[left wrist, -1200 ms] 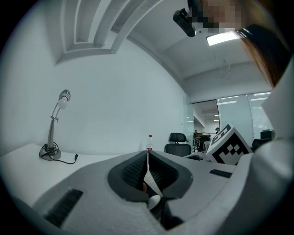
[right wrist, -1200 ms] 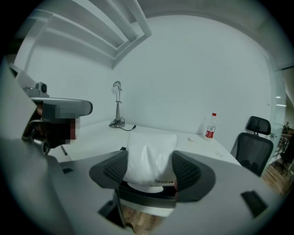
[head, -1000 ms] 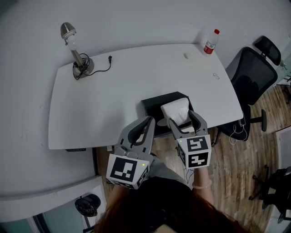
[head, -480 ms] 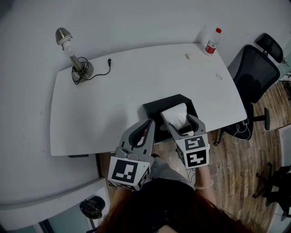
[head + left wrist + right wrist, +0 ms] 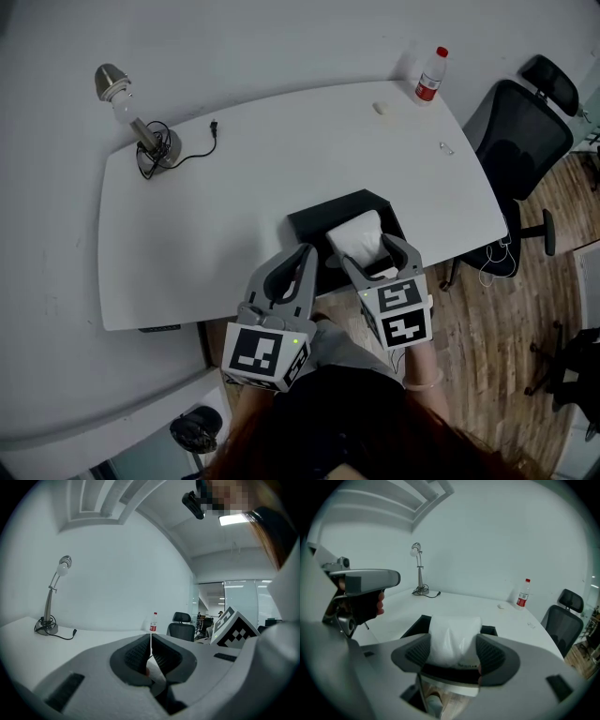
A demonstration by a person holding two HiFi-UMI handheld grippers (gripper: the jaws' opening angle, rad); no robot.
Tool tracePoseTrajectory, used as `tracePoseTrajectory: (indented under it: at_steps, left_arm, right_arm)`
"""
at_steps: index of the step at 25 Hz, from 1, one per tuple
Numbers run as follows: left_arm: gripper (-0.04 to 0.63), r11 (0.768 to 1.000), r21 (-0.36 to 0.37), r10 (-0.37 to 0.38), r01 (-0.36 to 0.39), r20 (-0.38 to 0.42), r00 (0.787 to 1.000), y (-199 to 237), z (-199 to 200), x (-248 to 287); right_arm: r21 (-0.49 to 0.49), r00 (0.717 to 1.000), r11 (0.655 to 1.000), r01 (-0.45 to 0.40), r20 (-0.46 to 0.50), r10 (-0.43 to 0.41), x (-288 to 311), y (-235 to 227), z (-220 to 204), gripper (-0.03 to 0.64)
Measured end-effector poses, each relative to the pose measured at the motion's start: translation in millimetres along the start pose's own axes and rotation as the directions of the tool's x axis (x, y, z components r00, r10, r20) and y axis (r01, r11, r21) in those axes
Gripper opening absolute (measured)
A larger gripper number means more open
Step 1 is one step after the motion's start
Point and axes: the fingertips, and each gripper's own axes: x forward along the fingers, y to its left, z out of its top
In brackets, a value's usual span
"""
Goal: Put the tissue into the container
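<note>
Right gripper (image 5: 369,247), fingers clasping the tissue (image 5: 356,232), hung over the container (image 5: 314,219) at the near edge of the desk (image 5: 234,187). Left gripper (image 5: 299,257) stood beside, fingers closed and empty.

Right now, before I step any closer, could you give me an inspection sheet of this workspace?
Surface: white rounded table.
Job's things: white plastic-wrapped tissue pack over black open container at the table's near edge.
Clutter: silver desk lamp, red-capped clear bottle, small white lump.
Grippers: left gripper jaws together, holding nothing; right gripper jaws clamp the tissue pack.
Cables: black lamp cord, plug loose on table.
Surroundings: black office chair, wooden floor.
</note>
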Motion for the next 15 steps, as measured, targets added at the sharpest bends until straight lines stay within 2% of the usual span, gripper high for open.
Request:
tracePoseTrajectory:
  at_steps: [15]
  left_arm:
    - [0.032, 1.000, -0.008, -0.004, 0.004, -0.020, 1.000, 0.7, -7.7, 0.5]
  right_arm:
    - [0.035, 0.999, 0.999, -0.015, -0.044, 0.017, 2.2, 3.2, -9.4, 0.324]
